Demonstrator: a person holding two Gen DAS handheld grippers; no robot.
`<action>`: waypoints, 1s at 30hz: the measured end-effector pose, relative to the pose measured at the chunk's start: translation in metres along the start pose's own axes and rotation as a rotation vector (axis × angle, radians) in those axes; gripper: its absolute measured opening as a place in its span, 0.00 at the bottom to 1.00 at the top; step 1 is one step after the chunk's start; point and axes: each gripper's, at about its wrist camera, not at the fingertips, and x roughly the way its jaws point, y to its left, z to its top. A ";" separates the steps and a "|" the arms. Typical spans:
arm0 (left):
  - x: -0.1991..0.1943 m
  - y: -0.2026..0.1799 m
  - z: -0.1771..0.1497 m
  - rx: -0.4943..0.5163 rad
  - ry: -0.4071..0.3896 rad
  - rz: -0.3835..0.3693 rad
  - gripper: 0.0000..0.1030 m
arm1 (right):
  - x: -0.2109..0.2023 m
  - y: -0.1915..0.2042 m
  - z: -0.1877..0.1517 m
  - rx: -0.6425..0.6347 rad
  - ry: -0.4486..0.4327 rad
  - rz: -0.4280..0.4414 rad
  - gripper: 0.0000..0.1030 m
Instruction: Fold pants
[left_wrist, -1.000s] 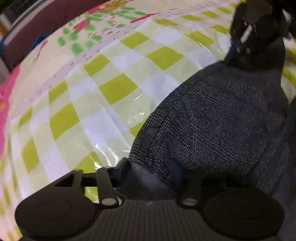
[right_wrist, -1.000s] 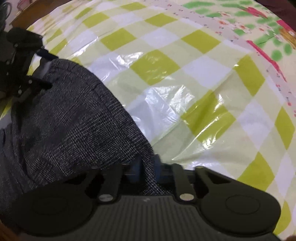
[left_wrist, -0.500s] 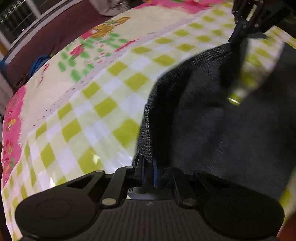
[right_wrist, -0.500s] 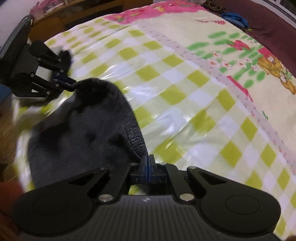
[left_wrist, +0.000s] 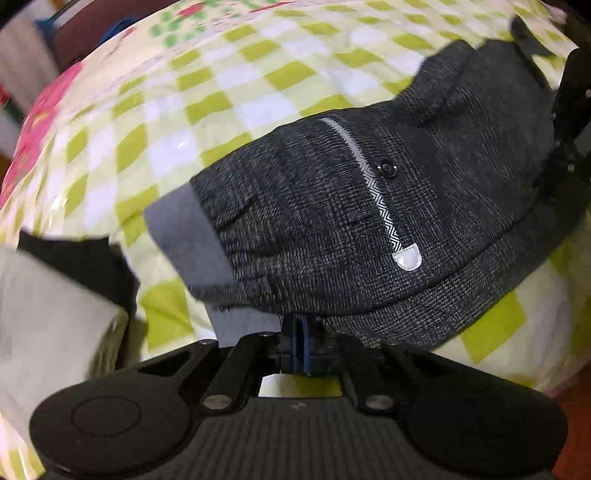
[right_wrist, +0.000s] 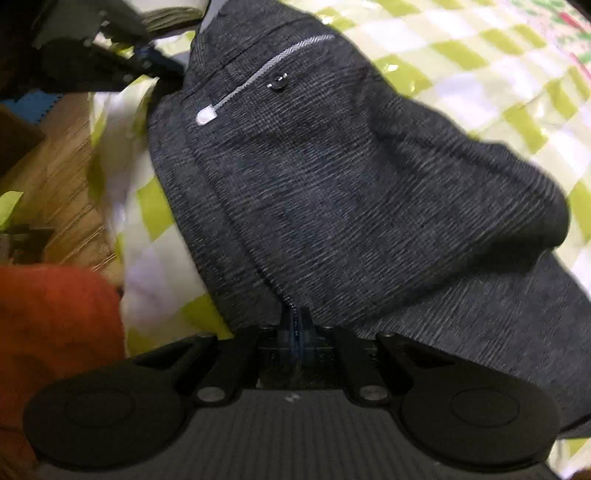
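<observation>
Dark grey woven pants (left_wrist: 369, 206) lie bunched on the yellow-green checked tablecloth (left_wrist: 207, 88), back pocket up, with a white zigzag trim (left_wrist: 384, 218) and a black button (left_wrist: 386, 170). My left gripper (left_wrist: 301, 332) is shut on the pants' near edge by the waistband. In the right wrist view the pants (right_wrist: 351, 177) spread away from my right gripper (right_wrist: 297, 328), whose pads hold a fold of the fabric while its jaws begin opening. Each gripper shows in the other's view: the right gripper (left_wrist: 565, 122) at the far right, the left gripper (right_wrist: 147, 62) at the top left.
The table edge runs close by, with wooden floor (right_wrist: 55, 177) beyond it. An orange shape (right_wrist: 55, 332) fills the lower left of the right wrist view. A pale cloth (left_wrist: 48, 302) with a black piece (left_wrist: 85, 258) lies left of the pants.
The left gripper closed on the pants. Both grippers then carried the fabric across the table toward its edge, and the pocket side with the white trim has come into view.
</observation>
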 end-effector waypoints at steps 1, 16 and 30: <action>-0.001 -0.001 -0.002 -0.017 -0.007 0.018 0.23 | -0.007 0.004 0.006 -0.036 -0.038 -0.029 0.08; -0.029 0.018 -0.048 -0.204 -0.037 0.084 0.31 | 0.058 0.114 0.113 -0.314 -0.433 -0.194 0.52; -0.052 0.017 -0.028 -0.232 -0.210 0.052 0.44 | -0.009 0.082 0.107 -0.116 -0.467 0.075 0.09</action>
